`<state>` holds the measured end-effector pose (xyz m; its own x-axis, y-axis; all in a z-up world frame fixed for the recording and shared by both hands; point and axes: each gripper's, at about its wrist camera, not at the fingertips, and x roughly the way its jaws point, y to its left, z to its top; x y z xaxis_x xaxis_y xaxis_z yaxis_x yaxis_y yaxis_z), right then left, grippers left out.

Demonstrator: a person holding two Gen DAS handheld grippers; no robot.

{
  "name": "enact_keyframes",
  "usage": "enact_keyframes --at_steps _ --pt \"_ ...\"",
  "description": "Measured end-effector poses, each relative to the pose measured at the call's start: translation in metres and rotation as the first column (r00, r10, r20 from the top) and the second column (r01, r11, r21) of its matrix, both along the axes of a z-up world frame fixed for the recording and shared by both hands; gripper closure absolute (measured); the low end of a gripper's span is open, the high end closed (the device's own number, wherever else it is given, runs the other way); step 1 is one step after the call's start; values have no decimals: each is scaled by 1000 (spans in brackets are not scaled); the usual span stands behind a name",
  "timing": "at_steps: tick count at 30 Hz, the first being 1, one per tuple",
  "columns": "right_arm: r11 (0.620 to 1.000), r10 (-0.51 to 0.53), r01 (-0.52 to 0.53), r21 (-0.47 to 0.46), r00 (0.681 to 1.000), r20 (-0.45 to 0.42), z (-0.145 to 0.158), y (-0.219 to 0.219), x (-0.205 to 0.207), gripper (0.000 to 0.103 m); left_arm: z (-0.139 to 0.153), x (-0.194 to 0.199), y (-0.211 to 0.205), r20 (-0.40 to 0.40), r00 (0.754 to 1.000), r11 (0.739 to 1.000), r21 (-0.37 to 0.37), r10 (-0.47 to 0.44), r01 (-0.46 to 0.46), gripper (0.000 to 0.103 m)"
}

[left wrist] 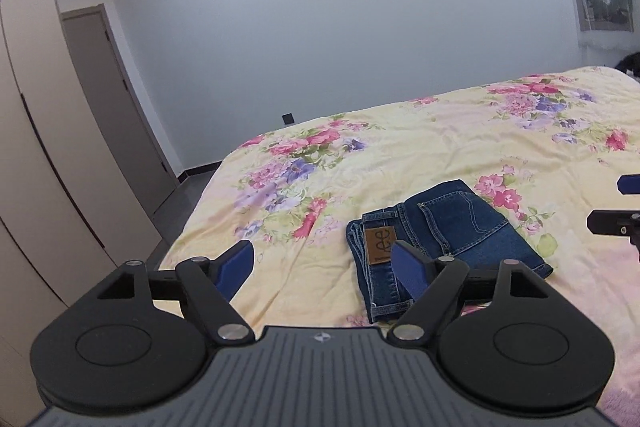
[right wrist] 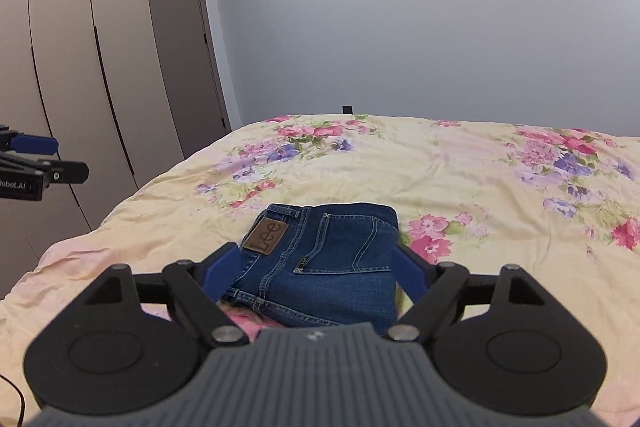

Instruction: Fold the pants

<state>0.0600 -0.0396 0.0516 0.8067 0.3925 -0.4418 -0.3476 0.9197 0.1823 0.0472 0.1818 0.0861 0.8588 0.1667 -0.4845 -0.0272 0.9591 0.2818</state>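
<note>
Now: dark blue denim pants [right wrist: 320, 259] folded into compact rectangle on floral yellow bedspread [right wrist: 460, 163]; left gripper [left wrist: 324, 267], right gripper [right wrist: 316, 269] both spread, holding nothing; bedspread bare all round.

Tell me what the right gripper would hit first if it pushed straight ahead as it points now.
Probably the folded jeans: they lie between the open right gripper's fingers, right ahead on the bedspread. Its height above them is unclear, so it might skim over.

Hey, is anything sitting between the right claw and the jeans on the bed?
Nothing visible. The right claw is open just above the folded jeans, which lie alone on the floral bedspread; the left claw is off to the side.
</note>
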Motion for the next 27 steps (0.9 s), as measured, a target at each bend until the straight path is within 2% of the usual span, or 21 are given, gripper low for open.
enact_keyframes --at_steps 4,9,13,20,23,27 --pt "999 -31 32 -16 999 24 -11 4 -17 21 -23 -6 1 -8 999 989 -141 38 -39 11" --pt "997 -77 77 13 997 10 -28 10 -19 21 -56 -2 -7 -16 996 981 -171 91 -93 11" --pt "996 -93 93 7 996 -3 -39 18 -11 21 -80 6 -6 -60 990 964 -227 125 -136 11" --pt "995 -88 86 -43 996 -26 -60 38 13 21 -104 23 -9 -120 979 957 -221 164 -188 11" --pt "990 -98 94 -108 995 -27 -70 48 23 21 -111 34 -12 -138 971 958 -187 193 -217 11" --pt "983 -109 104 -153 994 -20 -80 56 33 21 -121 44 -18 -148 972 967 -152 183 -205 11"
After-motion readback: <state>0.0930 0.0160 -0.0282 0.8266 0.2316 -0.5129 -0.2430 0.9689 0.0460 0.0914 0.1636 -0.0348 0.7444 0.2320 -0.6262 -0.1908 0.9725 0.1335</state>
